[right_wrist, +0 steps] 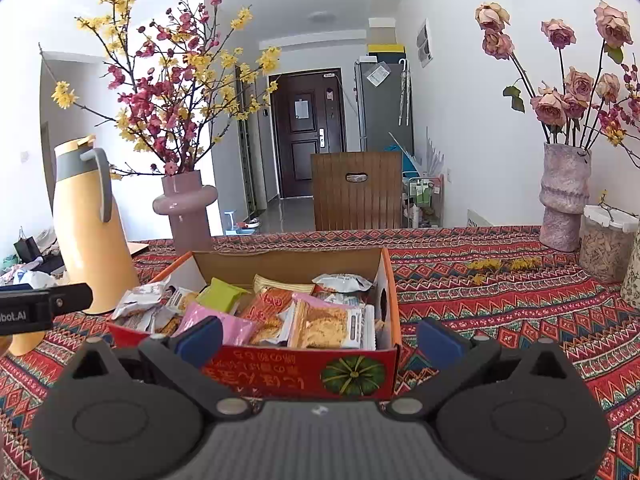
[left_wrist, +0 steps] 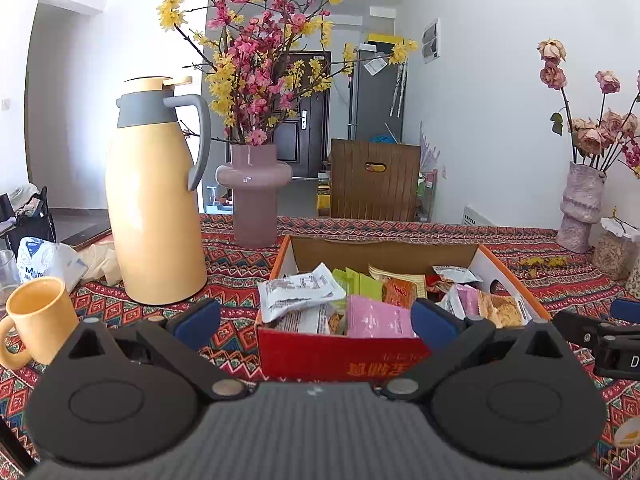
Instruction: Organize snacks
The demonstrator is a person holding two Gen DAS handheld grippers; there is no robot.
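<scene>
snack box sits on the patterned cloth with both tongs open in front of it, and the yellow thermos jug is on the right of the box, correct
Not quite. The yellow thermos jug stands left of the snack box, as the left wrist view shows. The rest holds: the box sits on the patterned cloth, with the left tongs and right tongs open before it.

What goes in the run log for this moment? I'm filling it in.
left gripper: open, empty | right gripper: open, empty | snack box: on table, full of packets | snacks on cloth: none seen
</scene>
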